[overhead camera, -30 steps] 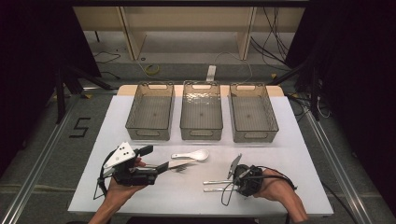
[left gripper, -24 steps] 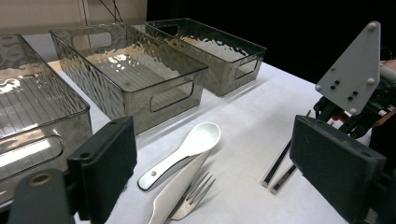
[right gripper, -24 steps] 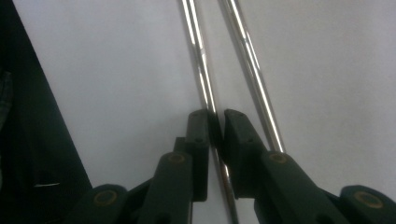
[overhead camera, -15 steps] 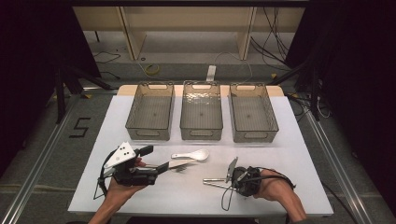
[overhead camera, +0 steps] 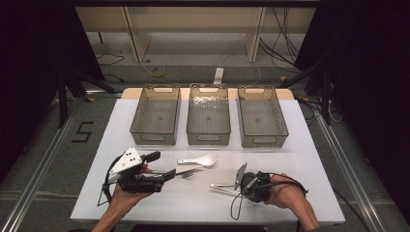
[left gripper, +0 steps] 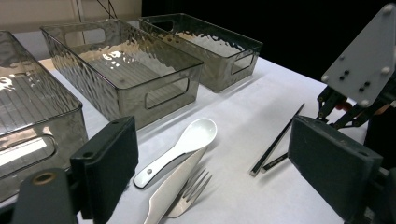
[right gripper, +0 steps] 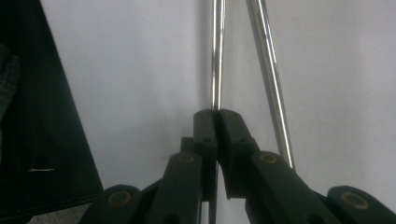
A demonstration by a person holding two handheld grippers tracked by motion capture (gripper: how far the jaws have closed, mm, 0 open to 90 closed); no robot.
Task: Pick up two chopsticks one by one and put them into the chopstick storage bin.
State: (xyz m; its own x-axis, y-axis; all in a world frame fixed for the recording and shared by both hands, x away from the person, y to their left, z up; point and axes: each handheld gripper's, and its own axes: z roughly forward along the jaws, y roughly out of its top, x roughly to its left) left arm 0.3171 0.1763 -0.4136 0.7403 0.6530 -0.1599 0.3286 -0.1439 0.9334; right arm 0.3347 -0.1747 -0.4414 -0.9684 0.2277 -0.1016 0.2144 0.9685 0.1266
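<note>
My right gripper [right gripper: 217, 114] jaws just closed, now clamped on one chopstick [right gripper: 216, 56]; the second chopstick [right gripper: 271, 84] lies loose alongside. Lift next.

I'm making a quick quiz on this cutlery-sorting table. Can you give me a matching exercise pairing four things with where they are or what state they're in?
Things:
1. white spoon
2. chopstick
3. left tool
4. middle bin

Places or states:
A. empty, at the far side of the table
B. pinched between the shut jaws of the right tool
C. open, with nothing between its jaws
D. lying on the table beside a fork

Pairs: 1-D, 2-B, 3-C, 4-A
</note>
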